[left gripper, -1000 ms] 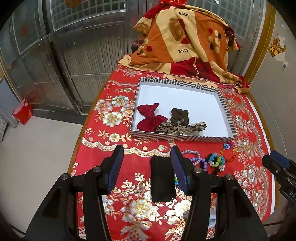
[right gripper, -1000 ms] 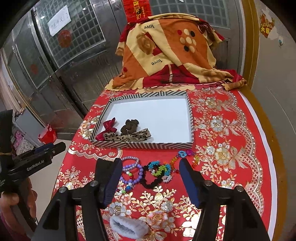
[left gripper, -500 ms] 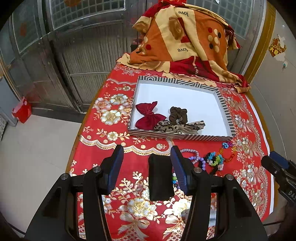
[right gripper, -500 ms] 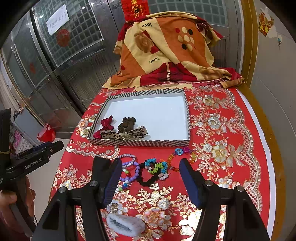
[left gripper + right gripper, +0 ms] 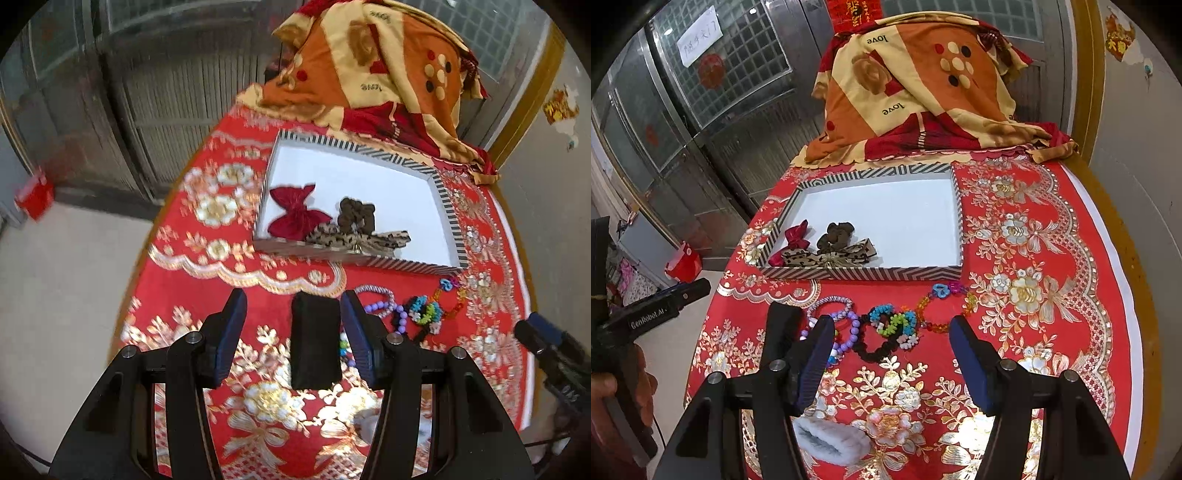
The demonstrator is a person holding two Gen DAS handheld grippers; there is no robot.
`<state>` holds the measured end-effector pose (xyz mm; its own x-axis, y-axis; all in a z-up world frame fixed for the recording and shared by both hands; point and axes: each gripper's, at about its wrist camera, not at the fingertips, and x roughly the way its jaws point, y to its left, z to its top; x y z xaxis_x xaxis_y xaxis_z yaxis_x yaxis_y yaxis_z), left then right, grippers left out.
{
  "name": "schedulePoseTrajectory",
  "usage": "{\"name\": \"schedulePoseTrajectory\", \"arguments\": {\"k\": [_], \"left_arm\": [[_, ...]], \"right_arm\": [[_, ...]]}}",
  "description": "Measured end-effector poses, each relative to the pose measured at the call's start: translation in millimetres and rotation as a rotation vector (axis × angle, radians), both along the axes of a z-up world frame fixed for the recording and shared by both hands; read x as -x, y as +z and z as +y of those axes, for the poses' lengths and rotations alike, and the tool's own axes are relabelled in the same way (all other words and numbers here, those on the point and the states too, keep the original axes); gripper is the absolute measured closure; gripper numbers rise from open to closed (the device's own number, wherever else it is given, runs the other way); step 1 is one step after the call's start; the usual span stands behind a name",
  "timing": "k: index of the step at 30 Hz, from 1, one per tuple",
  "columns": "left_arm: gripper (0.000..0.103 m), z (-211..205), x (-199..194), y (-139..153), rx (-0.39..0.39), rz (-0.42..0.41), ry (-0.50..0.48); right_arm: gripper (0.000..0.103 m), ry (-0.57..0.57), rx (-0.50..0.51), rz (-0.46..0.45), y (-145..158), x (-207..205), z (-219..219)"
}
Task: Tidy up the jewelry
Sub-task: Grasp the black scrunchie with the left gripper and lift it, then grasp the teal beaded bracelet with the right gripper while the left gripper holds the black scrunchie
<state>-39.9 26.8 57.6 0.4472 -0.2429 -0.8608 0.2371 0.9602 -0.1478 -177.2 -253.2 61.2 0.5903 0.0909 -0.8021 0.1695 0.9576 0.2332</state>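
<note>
Striped tray [image 5: 860, 274]: shallow, white floor, black-and-white chevron rim; sits on the far-middle of the table. Holds three pieces, all crowded into its near-left corner: red bow [image 5: 795, 236], dark brown scrunchie [image 5: 836, 236], leopard-print bow [image 5: 827, 258], the last lying along the near wall and touching the other two. The rest of the tray floor is bare.

Loose pieces, on the cloth just near the tray's near wall:
- pale beaded bracelet [image 5: 831, 304] and purple bead bracelet [image 5: 851, 330], overlapping;
- multicolour bead cluster [image 5: 894, 323] in blue, green and white, lying on a black bead loop [image 5: 877, 350];
- orange bead strand [image 5: 942, 325] with blue and magenta charms [image 5: 945, 288] at its far end;
- black rectangular pad [image 5: 314, 341], nearer and to the left of the beads;
- grey-white fluffy band [image 5: 829, 441], nearest of all.

Progress, by judgement: three items stowed, the bead group, black pad and fluffy band still outside; roughly a third done, with the tangled bracelets likely the fiddliest to lift singly.

Left gripper [image 5: 293, 330]: jaws spread, holding nothing; the black pad shows between them, close to the right finger, and whether that finger touches it cannot be told.
Right gripper [image 5: 894, 358]: jaws spread wide, empty, framing the bead cluster and black loop from the near side.

Surroundings: red and gold floral tablecloth [image 5: 1034, 258]; orange patterned blanket [image 5: 923, 92] heaped at the far end, beyond the tray.
</note>
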Motion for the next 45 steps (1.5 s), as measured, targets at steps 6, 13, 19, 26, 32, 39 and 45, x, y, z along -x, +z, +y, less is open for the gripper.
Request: {"name": "schedulePoseTrajectory", "arguments": {"k": [6,13,19,26,32,39,45], "left_arm": [[0.047,9,-7,-33,0.079,0.133,-0.001],[0.047,-17,-8,-76,0.021,0.210,-0.039],[0.047,-28,-18,-103,-0.043,0.236,-0.024],[0.047,-39,-23,-115,-0.099,0.235,-0.013],[0.047,-49,-26,-123,-0.158,0.222,-0.024],[0.047,-59,-28,-132,-0.175,0.215,-0.018],[0.070,-56,-26,-131,-0.139,0.196,-0.031]], "right_arm": [[0.041,0.046,-0.008,0.045,-32,-2,-2],[0.049,0.039,-0.084,0.088,-70,-15,-19],[0.060,0.109,-0.107,0.093,-83,-46,-13],[0.063,0.196,-0.092,0.134,-98,-76,-1],[0.063,0.243,-0.076,0.176,-111,-99,9],[0.068,0.228,-0.100,0.206,-126,-110,9],[0.083,0.226,-0.105,0.197,-125,-109,6]]}}
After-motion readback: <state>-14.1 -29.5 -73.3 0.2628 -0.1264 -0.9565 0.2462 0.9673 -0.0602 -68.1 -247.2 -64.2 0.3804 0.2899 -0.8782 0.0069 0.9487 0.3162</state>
